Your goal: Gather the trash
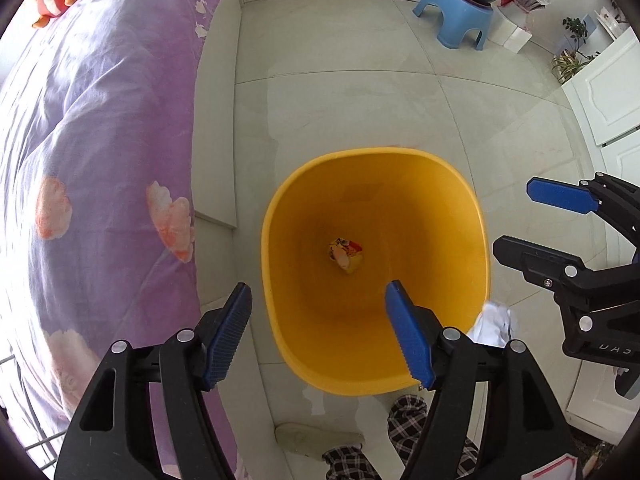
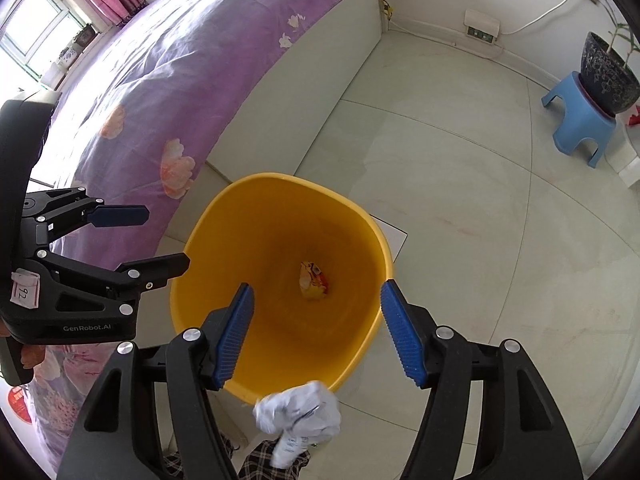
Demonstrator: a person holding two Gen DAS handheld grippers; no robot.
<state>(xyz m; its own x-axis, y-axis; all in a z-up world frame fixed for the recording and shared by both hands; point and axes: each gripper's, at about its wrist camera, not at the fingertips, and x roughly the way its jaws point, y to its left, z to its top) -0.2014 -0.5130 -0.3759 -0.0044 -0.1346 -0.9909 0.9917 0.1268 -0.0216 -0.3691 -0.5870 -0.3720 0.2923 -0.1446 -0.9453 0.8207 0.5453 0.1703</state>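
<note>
Floor point(image 2: 460, 208); crumpled paper point(image 2: 298, 410) half-hidden

Each tool is built of matte black plastic arms with triangular cut-outs and round silver screw heads at the pivots. The left tool point(image 1: 318, 336) carries two blue ribbed pads point(image 1: 228, 336) on its fingers; the right tool point(image 2: 316, 336) has the same blue ridged pads point(image 2: 402, 336). In the right wrist view, at the left of the frame, the left tool's black body bears white "GenRobot.AI" lettering and a small paper label reading 92. The person wears dark plaid trousers point(image 1: 404, 420) and a pale slipper point(image 1: 318, 436), seen at the bottom of the frame.
</note>
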